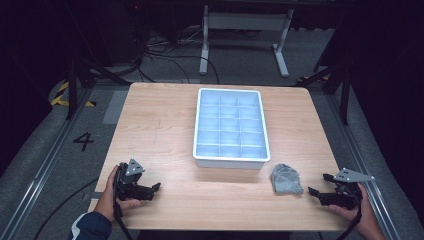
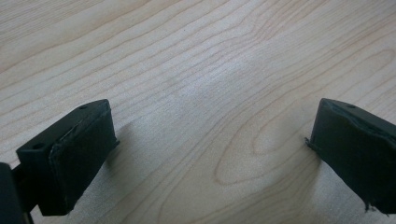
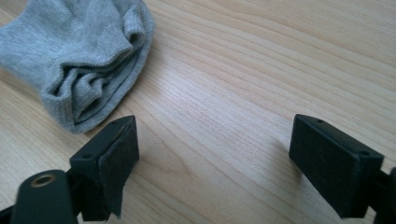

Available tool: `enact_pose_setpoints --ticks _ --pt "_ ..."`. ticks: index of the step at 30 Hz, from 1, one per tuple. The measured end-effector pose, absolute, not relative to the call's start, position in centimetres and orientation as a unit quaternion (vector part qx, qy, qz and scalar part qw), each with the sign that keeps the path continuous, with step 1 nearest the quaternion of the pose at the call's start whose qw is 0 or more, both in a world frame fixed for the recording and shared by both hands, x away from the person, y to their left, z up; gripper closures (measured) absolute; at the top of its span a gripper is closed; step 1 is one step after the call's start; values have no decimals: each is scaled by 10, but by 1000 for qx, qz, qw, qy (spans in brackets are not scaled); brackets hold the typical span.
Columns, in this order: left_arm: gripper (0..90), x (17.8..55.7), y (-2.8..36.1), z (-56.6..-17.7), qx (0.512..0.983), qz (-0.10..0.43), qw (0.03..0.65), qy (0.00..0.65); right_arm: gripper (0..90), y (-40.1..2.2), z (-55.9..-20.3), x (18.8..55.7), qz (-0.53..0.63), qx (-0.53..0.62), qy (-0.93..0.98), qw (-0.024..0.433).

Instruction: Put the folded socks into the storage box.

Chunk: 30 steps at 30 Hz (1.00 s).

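Here both claws rest spread and empty on the tabletop, left claw at lower left, right claw just beside the folded grey sock below the divided white tray; a shallow pinch could catch one layer and unfold it.

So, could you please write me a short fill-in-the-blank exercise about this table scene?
1. The grey sock lies nearer the ____ gripper.
2. The white tray has ____ columns of compartments.
3. The fingers of the left gripper stand ____.
4. The tray's compartments are all ____.

Missing words: right; three; open; empty
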<state>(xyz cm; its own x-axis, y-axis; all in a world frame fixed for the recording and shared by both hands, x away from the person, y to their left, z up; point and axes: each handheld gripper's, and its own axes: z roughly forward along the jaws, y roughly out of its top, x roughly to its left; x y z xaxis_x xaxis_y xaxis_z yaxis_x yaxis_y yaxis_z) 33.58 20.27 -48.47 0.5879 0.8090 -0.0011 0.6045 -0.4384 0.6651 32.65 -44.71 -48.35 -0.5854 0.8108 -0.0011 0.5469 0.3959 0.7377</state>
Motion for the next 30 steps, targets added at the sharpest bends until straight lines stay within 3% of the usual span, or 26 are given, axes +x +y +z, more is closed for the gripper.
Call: enact_pose_setpoints --ticks 13,30 --pt "5 335 207 -484 839 156 316 414 241 -448 -480 327 363 392 825 184" --pt "7 334 207 -485 838 161 318 414 238 -446 -449 330 385 368 824 196"
